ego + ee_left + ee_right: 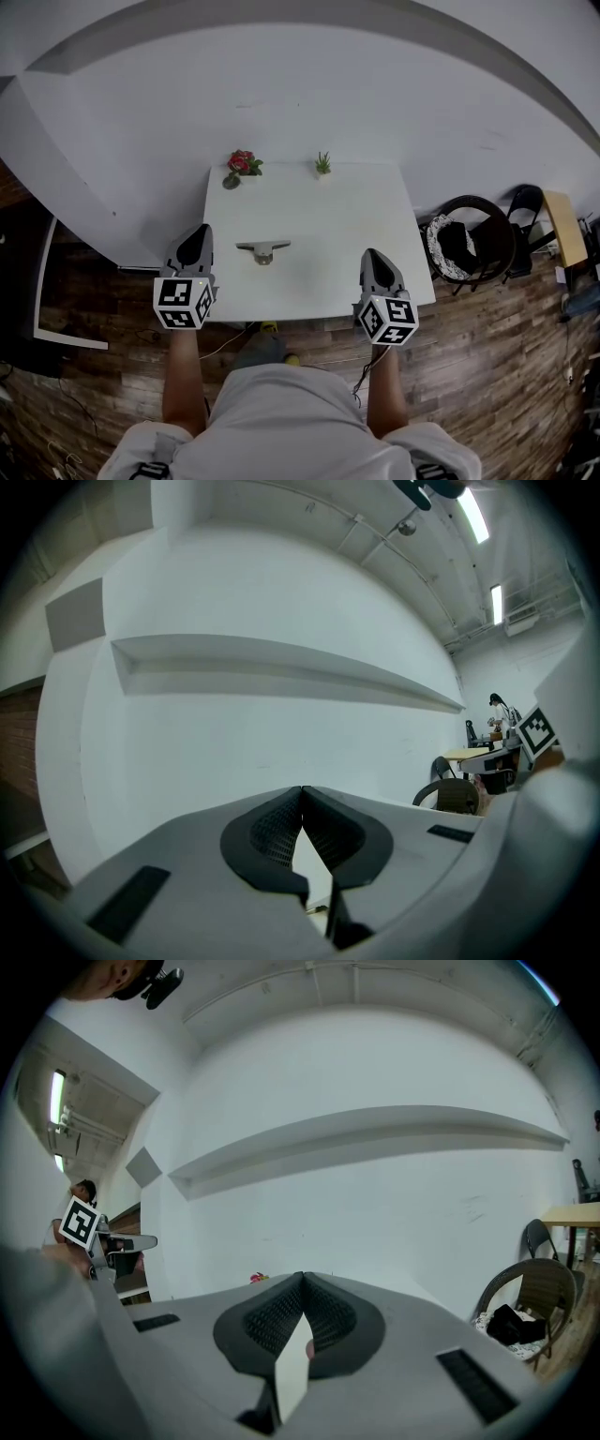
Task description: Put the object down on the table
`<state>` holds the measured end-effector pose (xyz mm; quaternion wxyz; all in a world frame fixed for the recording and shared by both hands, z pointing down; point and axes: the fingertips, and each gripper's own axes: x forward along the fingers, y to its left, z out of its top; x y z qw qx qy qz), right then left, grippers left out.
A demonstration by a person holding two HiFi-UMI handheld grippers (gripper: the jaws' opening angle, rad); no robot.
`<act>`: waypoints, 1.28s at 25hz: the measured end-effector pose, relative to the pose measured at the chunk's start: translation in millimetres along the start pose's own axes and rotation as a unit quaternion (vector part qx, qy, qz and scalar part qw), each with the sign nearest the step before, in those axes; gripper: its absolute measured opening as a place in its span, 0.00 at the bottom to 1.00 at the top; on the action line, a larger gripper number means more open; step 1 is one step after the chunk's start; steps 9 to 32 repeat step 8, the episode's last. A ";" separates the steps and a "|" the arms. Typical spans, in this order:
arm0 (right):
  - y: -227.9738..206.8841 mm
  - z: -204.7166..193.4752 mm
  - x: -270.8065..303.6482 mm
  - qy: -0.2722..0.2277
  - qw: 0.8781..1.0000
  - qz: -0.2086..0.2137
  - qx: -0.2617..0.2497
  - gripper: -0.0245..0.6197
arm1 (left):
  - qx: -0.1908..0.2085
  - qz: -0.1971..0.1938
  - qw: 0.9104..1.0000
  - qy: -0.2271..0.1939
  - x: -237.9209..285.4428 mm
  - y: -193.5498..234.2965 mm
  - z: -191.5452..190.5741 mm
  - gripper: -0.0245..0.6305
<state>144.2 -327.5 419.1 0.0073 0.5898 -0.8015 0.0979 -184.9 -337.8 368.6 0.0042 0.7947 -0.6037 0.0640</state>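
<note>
A small grey T-shaped object (263, 250) with a brass-coloured round part lies flat on the white table (319, 216), left of its middle. Neither gripper touches it. My left gripper (195, 234) hovers at the table's left edge, a short way left of the object, and its jaws meet at the tips with nothing between them (302, 789). My right gripper (371, 255) is over the table's front right part, farther from the object. Its jaws (302, 1277) are also closed tip to tip and hold nothing. The object is not in either gripper view.
A red flower pot (241, 164) and a small green plant (322, 164) stand at the table's far edge against the white wall. A black chair (473, 239) with a bag on it and a yellow table (565, 228) stand to the right on the wooden floor.
</note>
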 end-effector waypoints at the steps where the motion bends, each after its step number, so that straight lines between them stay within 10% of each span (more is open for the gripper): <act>1: 1.2 0.7 2.2 0.000 1.000 0.002 -0.001 0.05 | -0.001 0.001 1.000 -0.001 0.4 1.5 0.5 0.07; 32: -3.1 3.1 10.7 0.005 1.000 0.004 -0.002 0.05 | -0.008 0.006 1.000 -0.001 4.0 3.8 -4.0 0.07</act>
